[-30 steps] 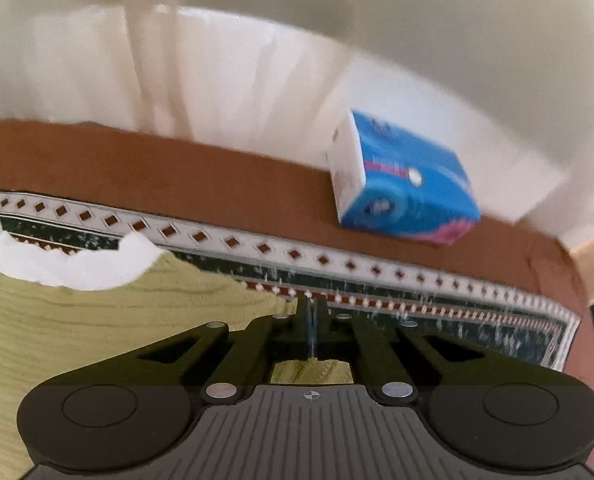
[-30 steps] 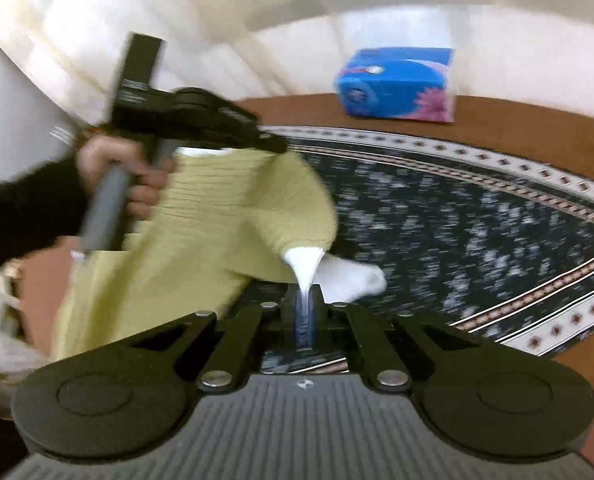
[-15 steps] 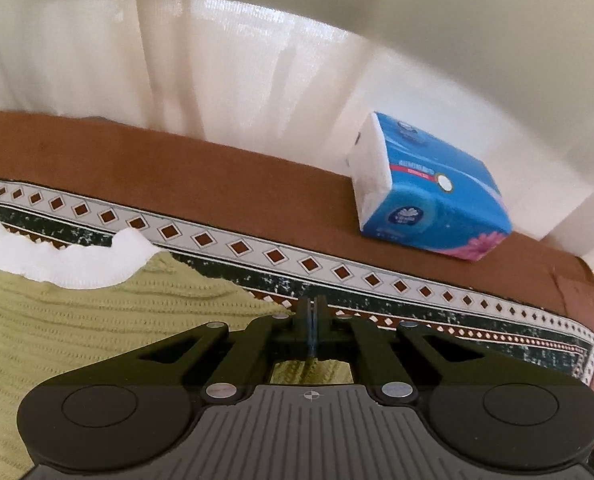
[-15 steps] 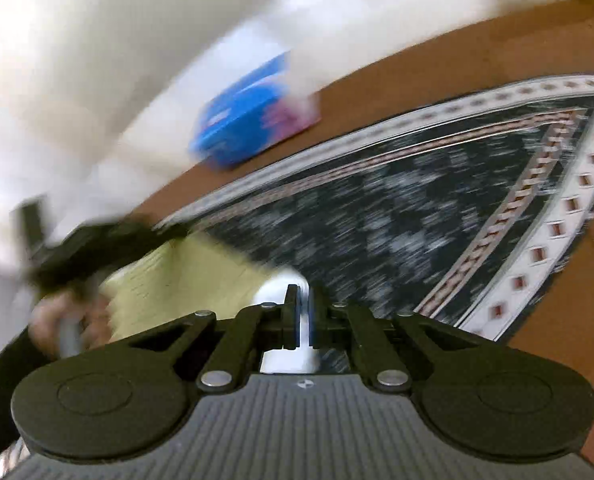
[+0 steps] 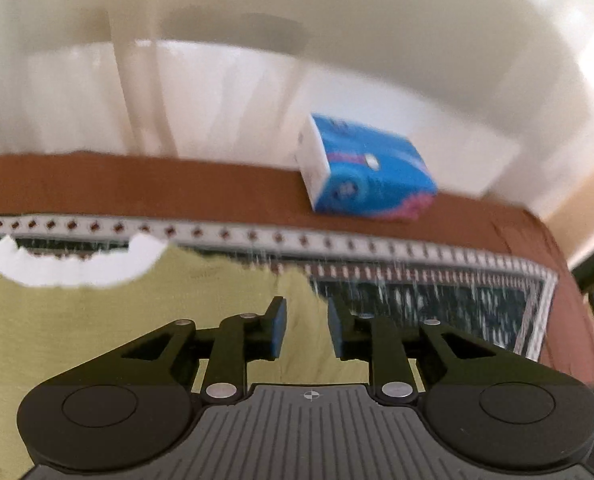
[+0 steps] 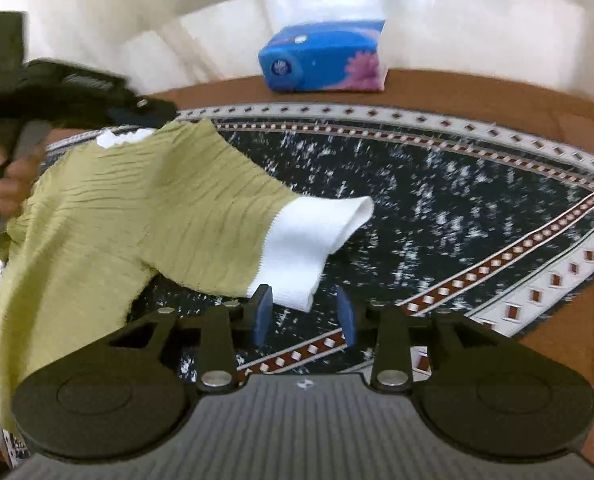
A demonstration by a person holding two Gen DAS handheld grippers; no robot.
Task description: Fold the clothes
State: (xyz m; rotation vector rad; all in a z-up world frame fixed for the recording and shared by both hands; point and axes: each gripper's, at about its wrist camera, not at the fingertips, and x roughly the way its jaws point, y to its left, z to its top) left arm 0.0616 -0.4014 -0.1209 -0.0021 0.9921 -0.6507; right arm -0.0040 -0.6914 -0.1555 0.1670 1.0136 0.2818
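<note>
And there's the release: the green top [image 6: 145, 224] is down, spread across the patterned cloth [image 6: 437, 200] on the counter [image 6: 477, 92], its white collar [image 5: 73, 272] toward the far edge and the sleeve with the white cuff [image 6: 317, 240] angled out toward the near side. A second ago both claws were pinched tight on fabric; now the left claw [image 5: 306, 328] stands parted over the shoulder with nothing between its blue pads [image 5: 277, 320], and the right claw [image 6: 304, 316] gapes just below the cuff, the cloth let go. That looks like the lay-out step finished, with the real folding not yet begun. Out by the curtain [image 5: 97, 92], the blue tissue pack [image 6: 325, 58] sits well clear of the work.
</note>
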